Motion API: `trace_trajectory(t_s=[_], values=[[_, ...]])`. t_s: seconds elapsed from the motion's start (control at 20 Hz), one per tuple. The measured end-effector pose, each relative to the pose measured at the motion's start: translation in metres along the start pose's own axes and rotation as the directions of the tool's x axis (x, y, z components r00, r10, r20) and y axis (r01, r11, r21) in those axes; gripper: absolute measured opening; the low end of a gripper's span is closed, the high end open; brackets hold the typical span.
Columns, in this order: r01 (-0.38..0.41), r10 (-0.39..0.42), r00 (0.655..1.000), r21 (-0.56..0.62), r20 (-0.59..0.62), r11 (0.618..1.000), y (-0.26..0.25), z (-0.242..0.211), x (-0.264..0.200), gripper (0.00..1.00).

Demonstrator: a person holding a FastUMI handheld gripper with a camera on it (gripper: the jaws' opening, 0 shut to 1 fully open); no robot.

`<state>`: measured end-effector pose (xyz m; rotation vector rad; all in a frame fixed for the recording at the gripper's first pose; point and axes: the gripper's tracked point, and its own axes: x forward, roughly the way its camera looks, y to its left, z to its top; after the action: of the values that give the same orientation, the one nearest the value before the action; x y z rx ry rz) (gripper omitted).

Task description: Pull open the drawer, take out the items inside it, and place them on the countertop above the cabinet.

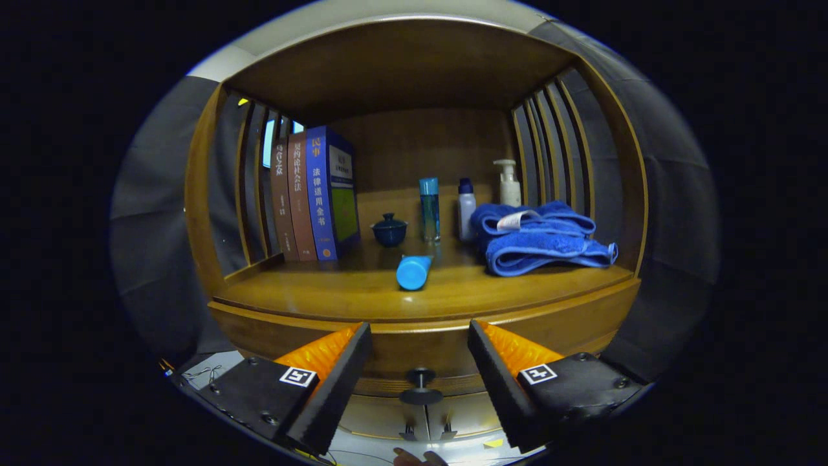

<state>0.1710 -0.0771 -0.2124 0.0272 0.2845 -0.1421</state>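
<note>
Gripper view: the drawer (420,359) sits shut in the cabinet front, its round knob (420,377) low between the two fingers and a little beyond their tips. The gripper (419,336) is spread wide, its fingers pressing on nothing. Whatever the drawer holds is hidden behind its closed front.

On the countertop (362,294) beyond the fingers lies a blue tube (414,272) on its side, close to the front edge. A shut drawer with that tube out fits either a job where the contents wait inside or one where an item already lies above; I cannot tell which.

Risks, as I judge them: the knob is small and rounded, so fingers closing off-centre could slip off it. A jerky pull or a bump against the cabinet could set the tube rolling off the edge.

Further back stand a lidded blue cup (389,230), two slim bottles (429,208), a pump bottle (508,183), a folded blue towel (540,236) and three upright books (315,194). The drawer's lower edge is cut off, and something below the knob is too indistinct to name.
</note>
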Motion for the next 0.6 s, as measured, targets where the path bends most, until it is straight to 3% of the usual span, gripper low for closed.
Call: trace_trajectory(t_s=[0.3,0.6], values=[[0.03,-0.029,0.998,-0.024,0.058,0.999,-0.008,0.073,-0.047,0.99],[0.011,-0.003,0.988,-0.053,0.154,0.999,0.003,0.154,-0.108,0.98]])
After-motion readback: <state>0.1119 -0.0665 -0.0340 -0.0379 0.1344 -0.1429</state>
